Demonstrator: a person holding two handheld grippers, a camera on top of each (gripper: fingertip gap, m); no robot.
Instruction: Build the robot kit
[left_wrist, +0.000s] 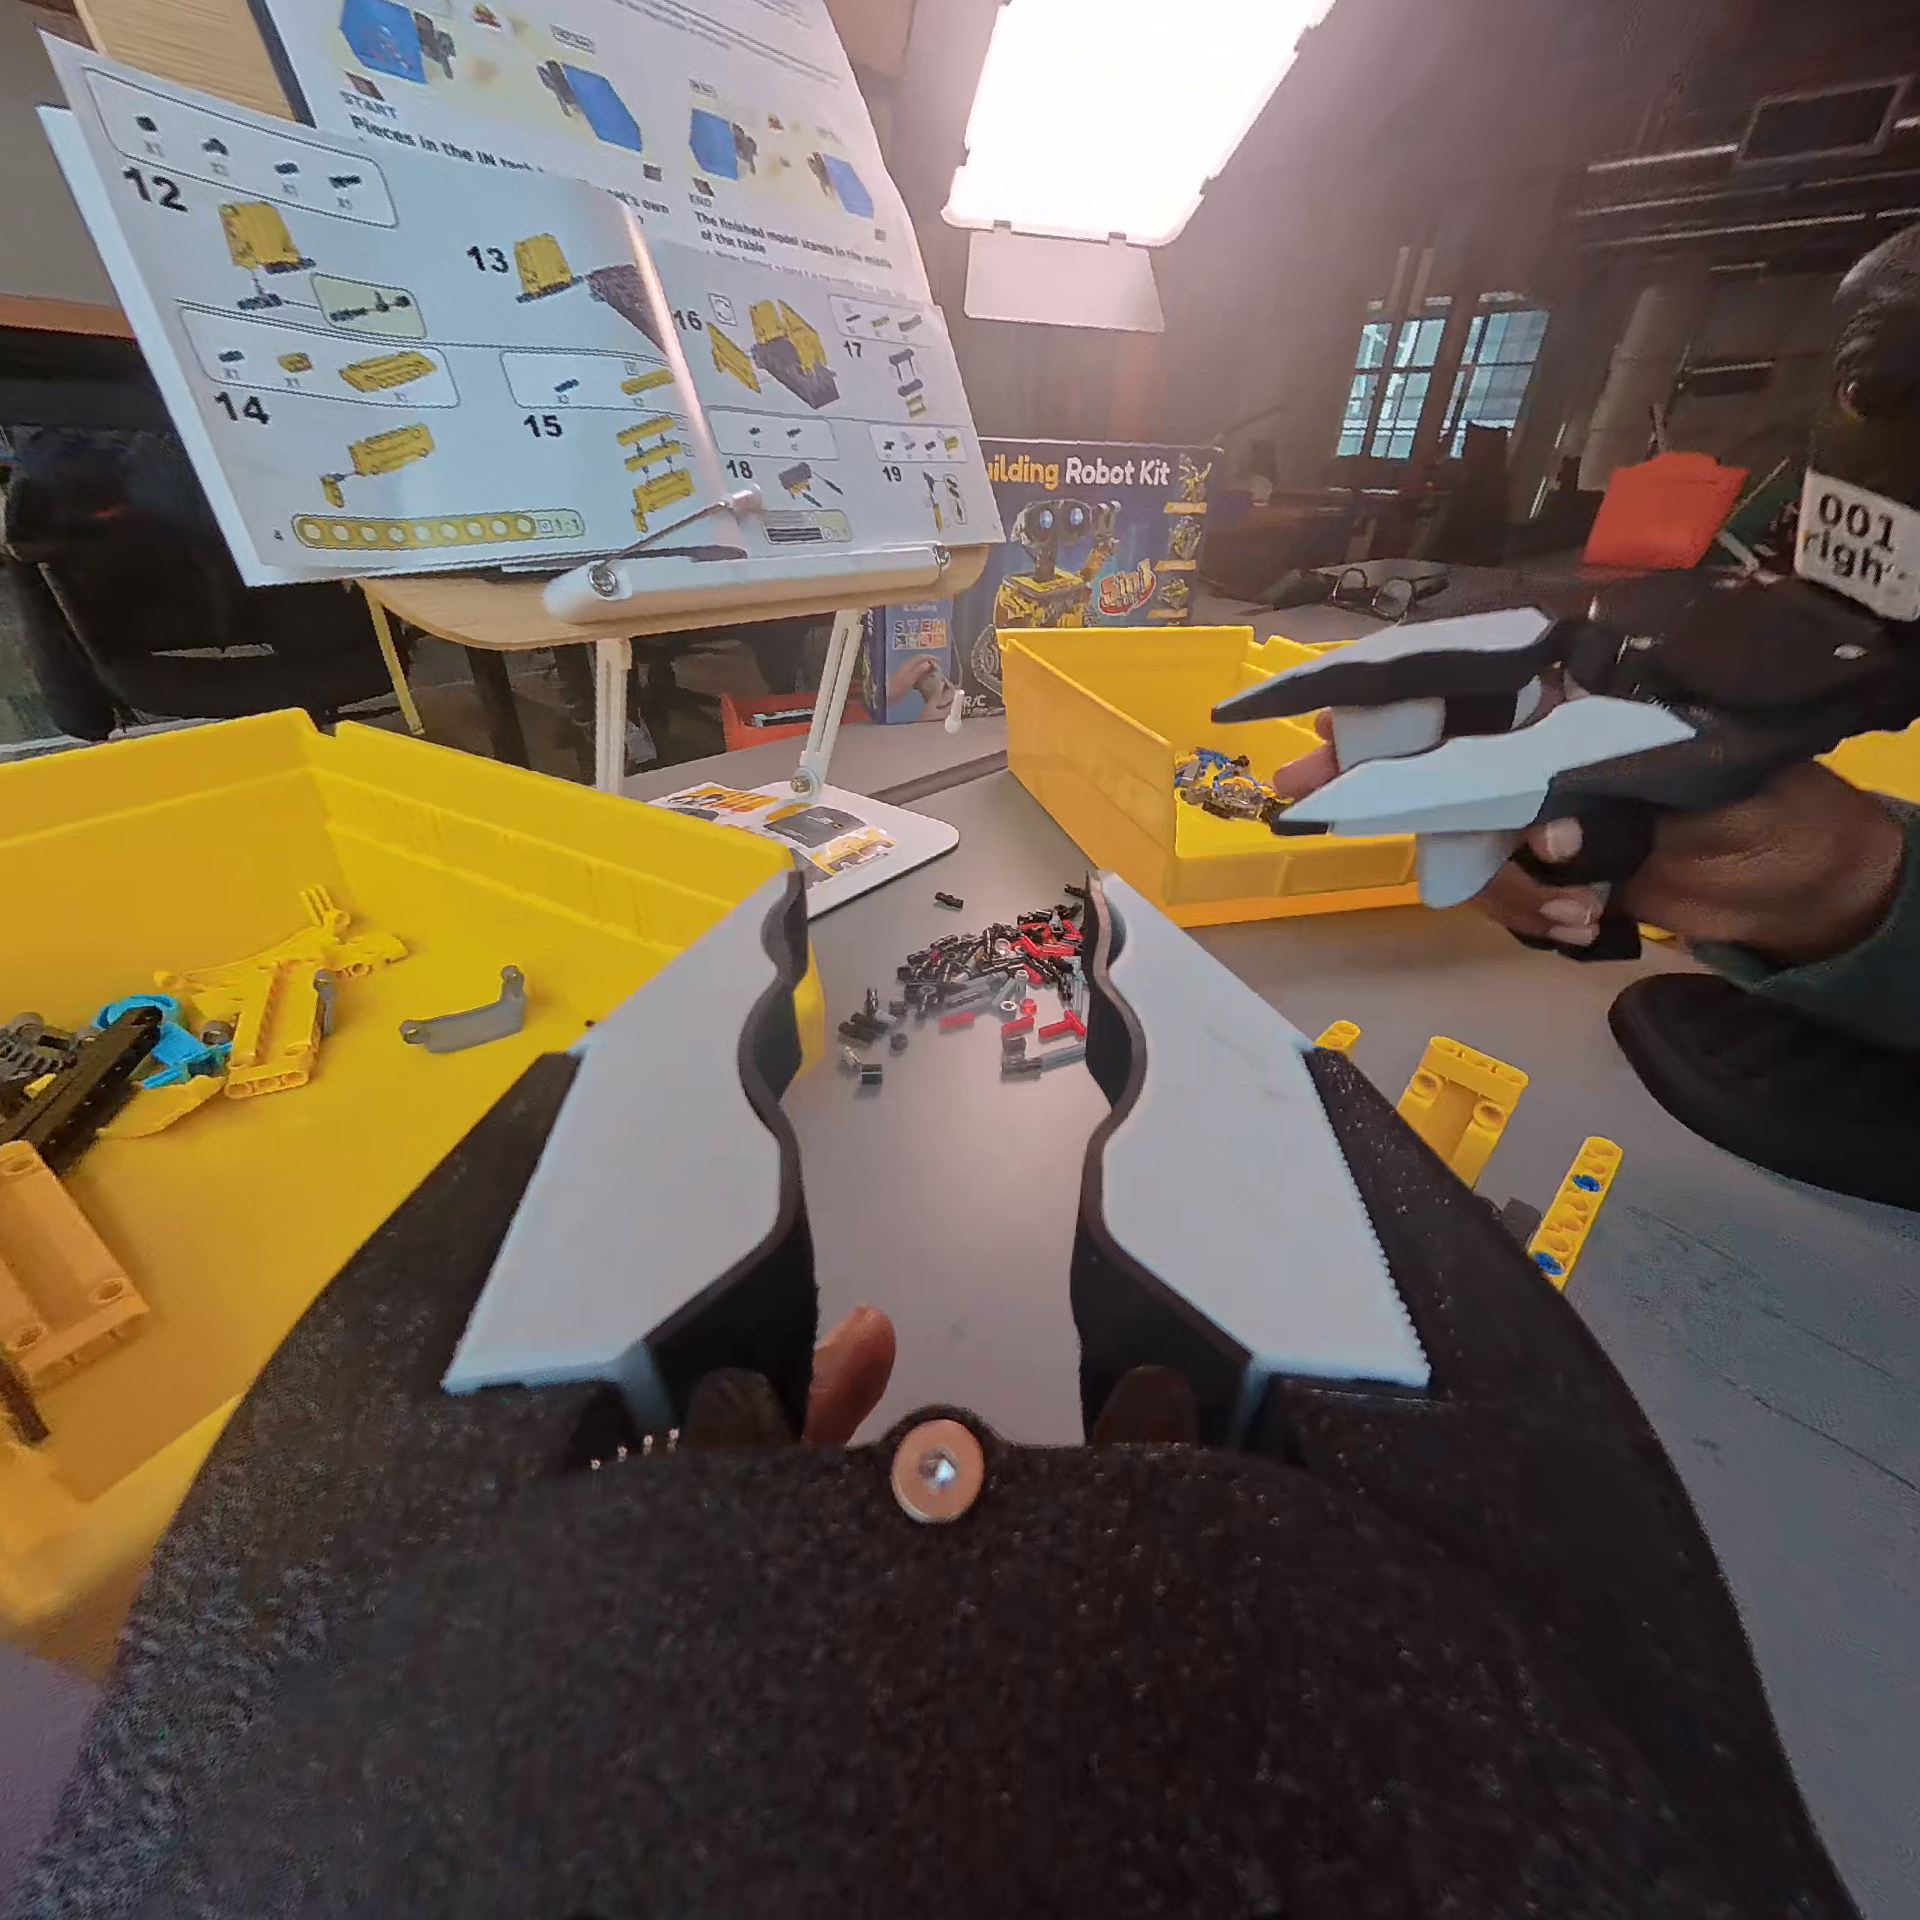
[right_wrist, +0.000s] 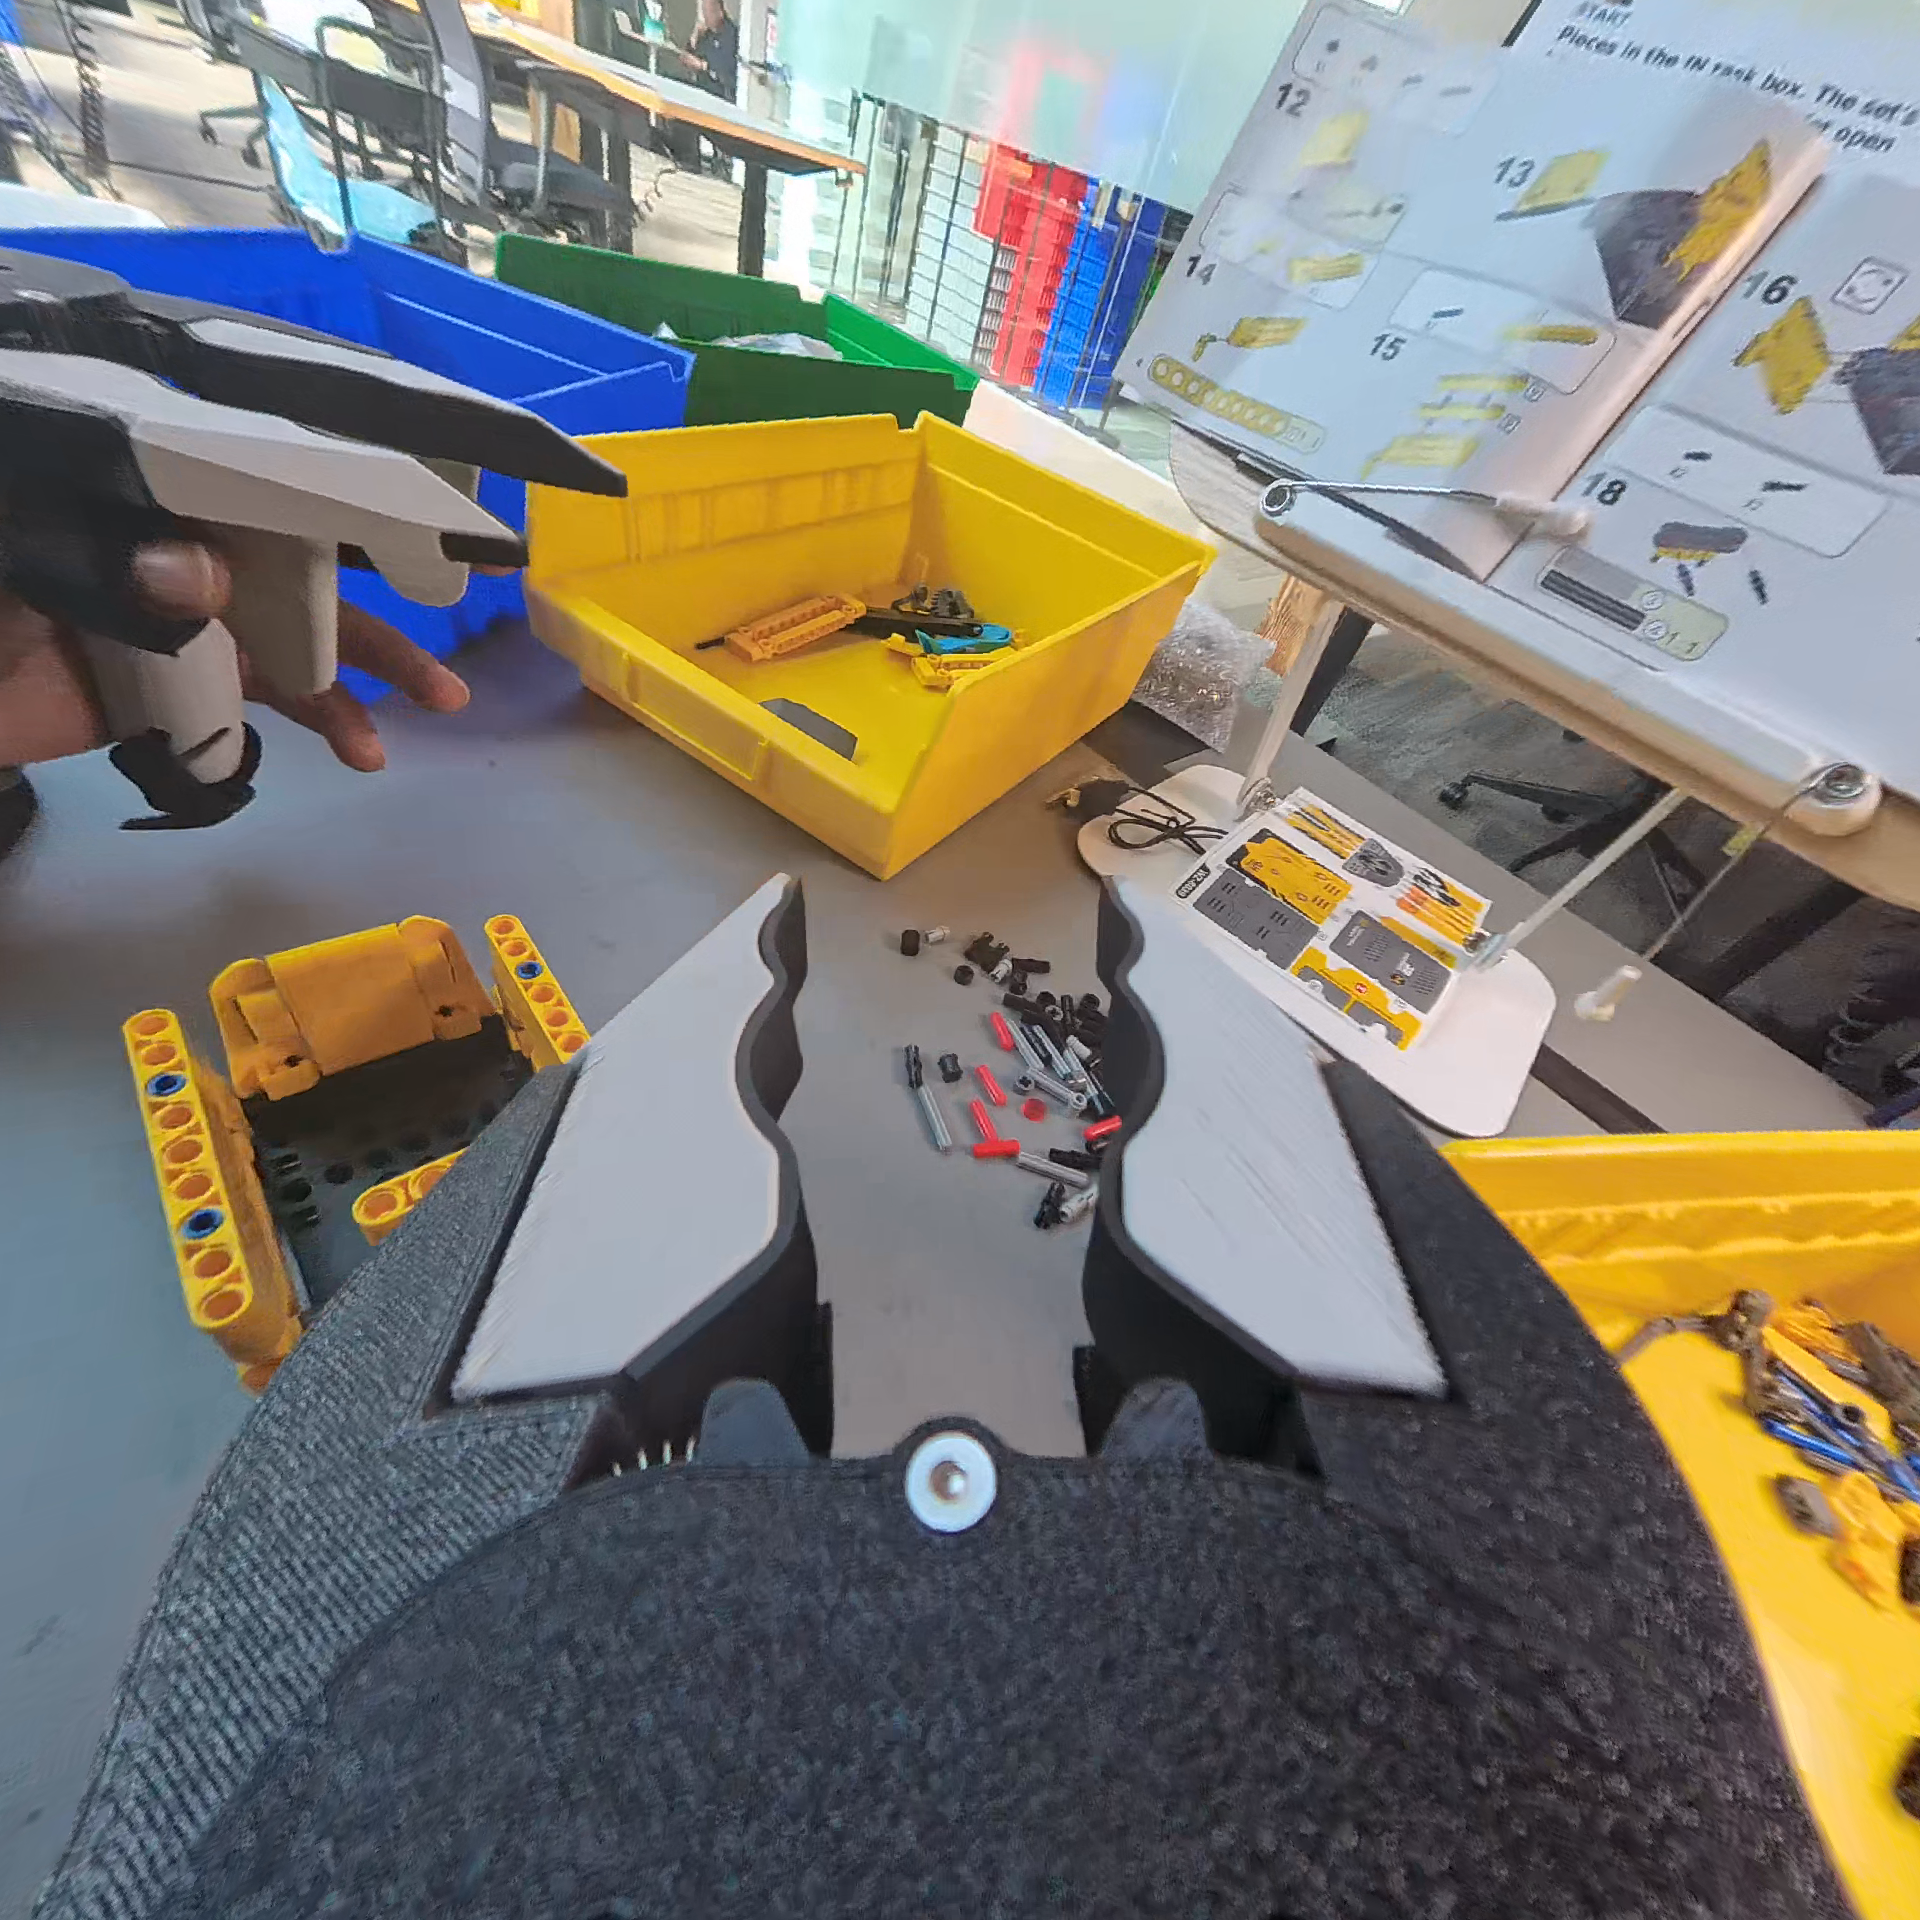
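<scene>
Left wrist view first: the left gripper (left_wrist: 943, 914) hangs with its jaws apart and nothing between them, right over a scatter of small black, red and grey pins (left_wrist: 987, 987) on the grey table (left_wrist: 1714, 1382). Only this view catches the printed kit box (left_wrist: 1101, 540) behind the stand and the bright ceiling light panel (left_wrist: 1101, 104). It also shows the right gripper (left_wrist: 1252, 769) out in front of the far yellow bin (left_wrist: 1101, 727), jaws spread, empty, with a white tag on its body.

Right wrist view now: the right gripper (right_wrist: 951, 914) hovers over that same pin pile (right_wrist: 1023, 1070), and the left gripper (right_wrist: 566, 514) shows at upper left, open too. Only here do we get the half-built yellow and black model (right_wrist: 343, 1091), partly hidden behind the gripper's body, plus a blue bin (right_wrist: 499, 332) and a green bin (right_wrist: 790, 353) behind the left yellow bin (right_wrist: 883, 644).

An instruction booklet (right_wrist: 1507, 312) sits clipped on a white stand (right_wrist: 1455, 1039), with a sticker sheet (right_wrist: 1340, 925) on its base. Its small print blurs here. The bin at lower right (right_wrist: 1714, 1226) is cut off by the frame, its loose parts smeared.
</scene>
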